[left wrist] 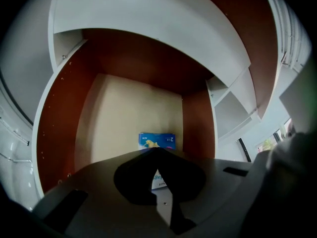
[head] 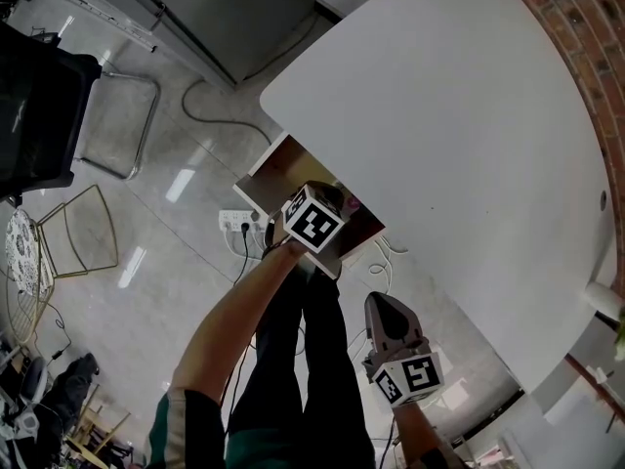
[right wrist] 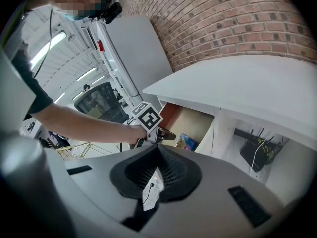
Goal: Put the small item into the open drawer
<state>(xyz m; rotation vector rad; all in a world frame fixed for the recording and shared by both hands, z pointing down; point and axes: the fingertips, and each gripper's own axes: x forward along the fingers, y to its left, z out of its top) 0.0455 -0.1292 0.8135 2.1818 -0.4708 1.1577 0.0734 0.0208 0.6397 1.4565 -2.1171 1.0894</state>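
The open drawer (head: 290,161) juts out from under the white table (head: 459,115), its brown walls (left wrist: 64,113) around a pale floor. The small item, a blue box (left wrist: 156,140), lies flat on that floor toward the back; it shows as a blue patch (right wrist: 187,142) in the right gripper view. My left gripper (left wrist: 157,150) hangs over the drawer mouth (head: 337,201), jaws shut with the tips meeting, the box beyond them. My right gripper (head: 378,303) stays lower, outside the drawer, shut and empty (right wrist: 157,148), pointing at the left gripper (right wrist: 166,133).
A power strip (head: 239,221) with cables lies on the floor beside the drawer. Wire-frame chairs (head: 83,228) and a dark chair (head: 34,115) stand at the left. A brick wall (head: 586,37) borders the table. A router (right wrist: 257,152) hangs under the tabletop.
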